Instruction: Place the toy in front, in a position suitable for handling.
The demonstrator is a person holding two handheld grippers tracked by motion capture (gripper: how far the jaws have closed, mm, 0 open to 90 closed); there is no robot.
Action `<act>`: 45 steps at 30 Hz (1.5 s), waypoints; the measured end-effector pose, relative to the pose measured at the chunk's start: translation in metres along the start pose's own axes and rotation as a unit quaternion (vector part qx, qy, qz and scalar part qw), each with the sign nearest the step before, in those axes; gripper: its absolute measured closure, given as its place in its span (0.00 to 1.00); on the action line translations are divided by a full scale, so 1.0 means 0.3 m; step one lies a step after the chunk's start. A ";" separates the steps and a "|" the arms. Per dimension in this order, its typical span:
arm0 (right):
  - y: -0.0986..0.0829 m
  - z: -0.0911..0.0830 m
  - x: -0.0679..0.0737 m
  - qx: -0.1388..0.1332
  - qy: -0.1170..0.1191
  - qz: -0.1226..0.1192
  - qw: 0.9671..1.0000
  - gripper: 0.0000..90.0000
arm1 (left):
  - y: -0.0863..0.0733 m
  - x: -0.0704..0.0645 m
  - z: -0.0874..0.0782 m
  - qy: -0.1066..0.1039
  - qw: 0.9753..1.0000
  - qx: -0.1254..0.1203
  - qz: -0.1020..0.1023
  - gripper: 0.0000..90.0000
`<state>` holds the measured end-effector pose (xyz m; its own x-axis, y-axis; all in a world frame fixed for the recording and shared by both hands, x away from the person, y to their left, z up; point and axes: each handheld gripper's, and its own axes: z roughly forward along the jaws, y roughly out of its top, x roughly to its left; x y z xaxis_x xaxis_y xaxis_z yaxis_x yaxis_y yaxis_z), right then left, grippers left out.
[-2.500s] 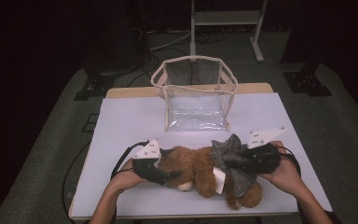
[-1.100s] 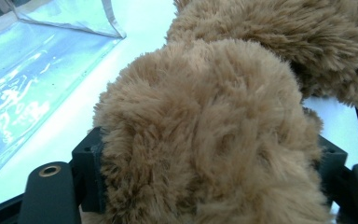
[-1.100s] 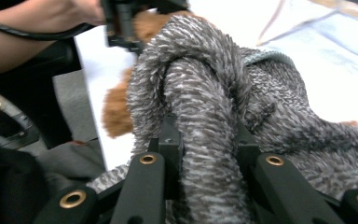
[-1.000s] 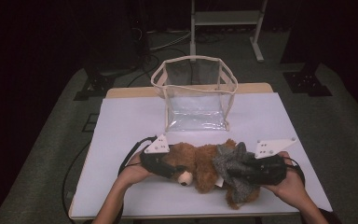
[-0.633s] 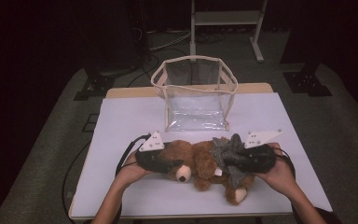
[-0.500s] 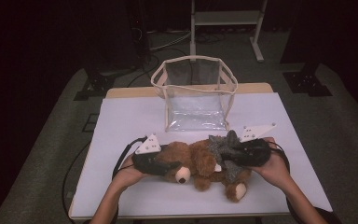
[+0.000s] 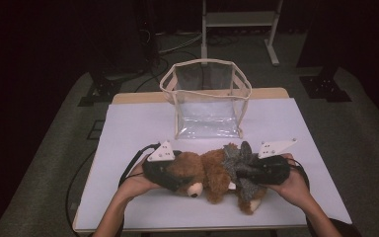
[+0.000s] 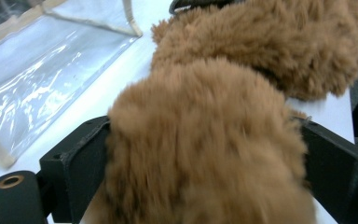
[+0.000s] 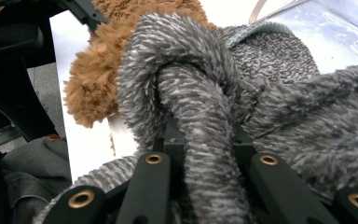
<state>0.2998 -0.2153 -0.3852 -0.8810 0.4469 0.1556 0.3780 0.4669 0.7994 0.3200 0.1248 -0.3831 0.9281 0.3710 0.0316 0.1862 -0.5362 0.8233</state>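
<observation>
Crosswise before us lies the teddy bear, long axis left to right on the table, with the clear bag straight beyond it. Our left gripper clamps the head end, our right gripper pinches the grey scarf; we judge both must carry forward together

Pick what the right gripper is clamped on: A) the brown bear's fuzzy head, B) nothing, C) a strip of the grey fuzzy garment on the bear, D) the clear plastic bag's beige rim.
C: in the right gripper view, the right gripper pinches a fold of the grey fuzzy garment worn by the brown plush bear.
</observation>
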 end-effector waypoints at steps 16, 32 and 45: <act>0.093 -0.040 -0.060 -0.033 -0.005 0.018 0.999 0.82 | 0.000 -0.034 0.020 -0.036 0.998 0.017 0.040 0.31; 0.000 0.001 -0.025 -0.024 0.019 0.038 0.999 0.82 | 0.014 -0.041 0.064 -0.037 0.998 0.053 0.025 0.01; 0.020 -0.066 -0.160 -0.014 -0.005 0.066 0.998 0.81 | 0.113 -0.020 0.204 -0.005 0.996 0.051 0.071 0.35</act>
<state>0.3387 -0.2489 -0.3763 -0.8213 0.5103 0.2549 0.4823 0.3826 0.7880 0.3404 0.0579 -0.3901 0.9507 0.2781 0.1370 0.0845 -0.6576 0.7486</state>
